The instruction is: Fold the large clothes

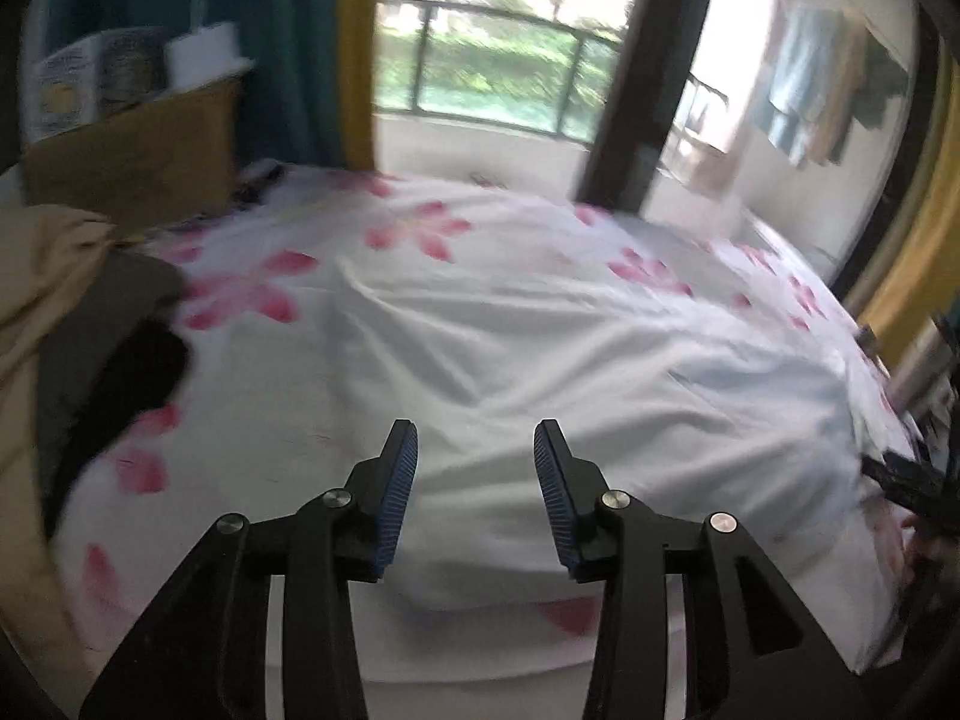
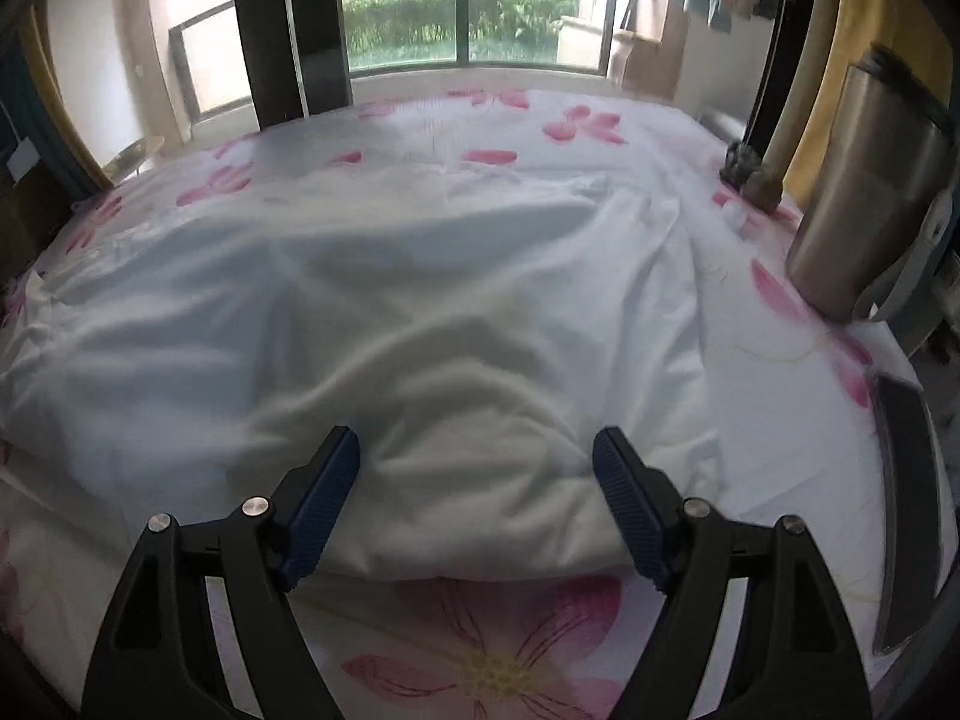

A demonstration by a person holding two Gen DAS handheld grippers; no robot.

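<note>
A white garment (image 2: 372,324) lies spread and creased across the middle of a bed covered by a white sheet printed with pink flowers (image 2: 480,660); in the right wrist view its near edge forms a thick rolled hem running just ahead of the fingers. The right gripper (image 2: 477,498) hangs over that near edge with its fingers wide apart, the blue ribbed pads (image 2: 630,510) flanking a bulge of the white cloth without closing on it (whether the pads brush the fabric cannot be told). The left gripper (image 1: 476,498) is likewise spread, at a moderate gap, holding nothing, and is poised above the near part of the same white garment (image 1: 540,372), which in this view occupies the centre and right of the bed. At the left edge of the left wrist view lie a tan cloth (image 1: 42,276) and dark grey and black clothing (image 1: 120,348), beside the flowered sheet (image 1: 252,294). A cardboard box (image 1: 138,144) stands behind them. In the right wrist view a steel flask (image 2: 864,198) stands at the right side of the bed, well apart from the garment. A glazed balcony railing (image 2: 468,18) with greenery beyond fills the background.
</note>
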